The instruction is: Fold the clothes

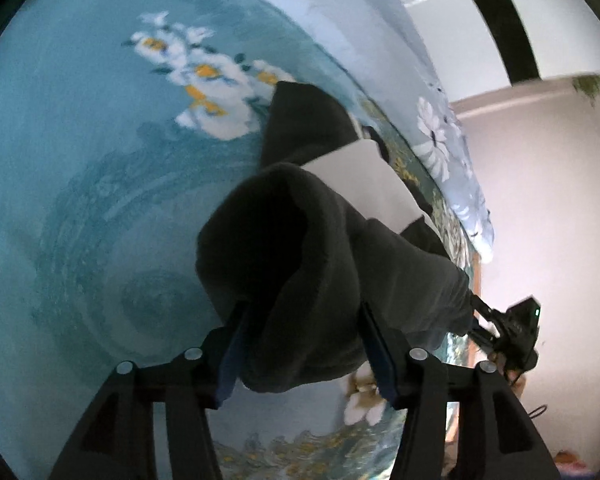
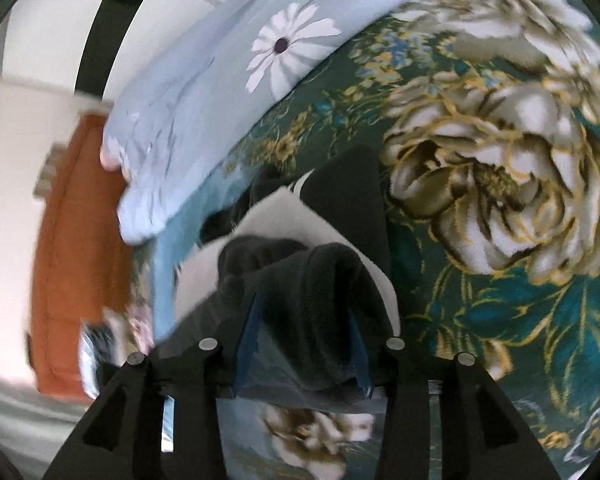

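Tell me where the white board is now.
In both wrist views the white board lies on the dark garment upon the floral bedspread, just beyond the cloth both grippers hold.

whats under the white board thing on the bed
The white board lies on the dark garment, itself on the floral bedspread. A lifted fold covers its near end, hiding what is beneath there.

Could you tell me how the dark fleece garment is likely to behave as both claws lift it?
The dark fleece garment is probably floppy: it bulges and droops between the left claw fingers. It looks thick and fuzzy, so slipping from the right claw seems unlikely. The white panel lies flat and may be stiffer.
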A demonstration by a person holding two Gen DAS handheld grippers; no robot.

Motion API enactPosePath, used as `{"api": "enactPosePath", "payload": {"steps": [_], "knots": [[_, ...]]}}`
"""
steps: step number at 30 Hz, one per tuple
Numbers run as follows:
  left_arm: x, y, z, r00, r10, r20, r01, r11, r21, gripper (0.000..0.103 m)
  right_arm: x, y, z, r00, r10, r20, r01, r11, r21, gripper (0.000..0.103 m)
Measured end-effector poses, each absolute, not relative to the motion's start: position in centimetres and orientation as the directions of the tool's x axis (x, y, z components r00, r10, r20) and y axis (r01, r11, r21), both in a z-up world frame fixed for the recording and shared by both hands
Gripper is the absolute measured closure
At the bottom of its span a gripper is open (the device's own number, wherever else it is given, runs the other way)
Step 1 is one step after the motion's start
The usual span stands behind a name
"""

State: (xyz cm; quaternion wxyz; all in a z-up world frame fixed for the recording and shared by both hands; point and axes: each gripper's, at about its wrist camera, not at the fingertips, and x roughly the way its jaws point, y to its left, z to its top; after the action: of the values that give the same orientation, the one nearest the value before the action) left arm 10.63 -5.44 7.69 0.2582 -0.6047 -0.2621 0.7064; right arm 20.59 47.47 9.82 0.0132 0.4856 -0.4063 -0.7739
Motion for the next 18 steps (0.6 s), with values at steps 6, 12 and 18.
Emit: {"api": "enactPosePath", "payload": {"steps": [6, 12, 18], "knots": [[11.2, -5.1, 9.2, -0.062, 0.724, -0.687, -0.11, -0.689, -0.716, 0.093, 19.8, 45.0, 10.8, -0.435, -0.421, -0.796, -0.243, -0.797, 0.553, 0.093], [7.6, -7.5, 10.8, -0.191, 0.855, -0.482, 0.025, -0.486, -0.874, 0.094, 19.2, 48.1, 13.3, -0.646, -0.598, -0.475, -0.152, -0.509, 0.847, 0.094], [3.0, -7.9, 9.4, -0.278, 0.819, -0.502, 0.179, -0.469, -0.865, 0.086, 16.6, 51.8, 6.8, -0.711, -0.467, -0.526, -0.454, -0.265, 0.85, 0.09]]}}
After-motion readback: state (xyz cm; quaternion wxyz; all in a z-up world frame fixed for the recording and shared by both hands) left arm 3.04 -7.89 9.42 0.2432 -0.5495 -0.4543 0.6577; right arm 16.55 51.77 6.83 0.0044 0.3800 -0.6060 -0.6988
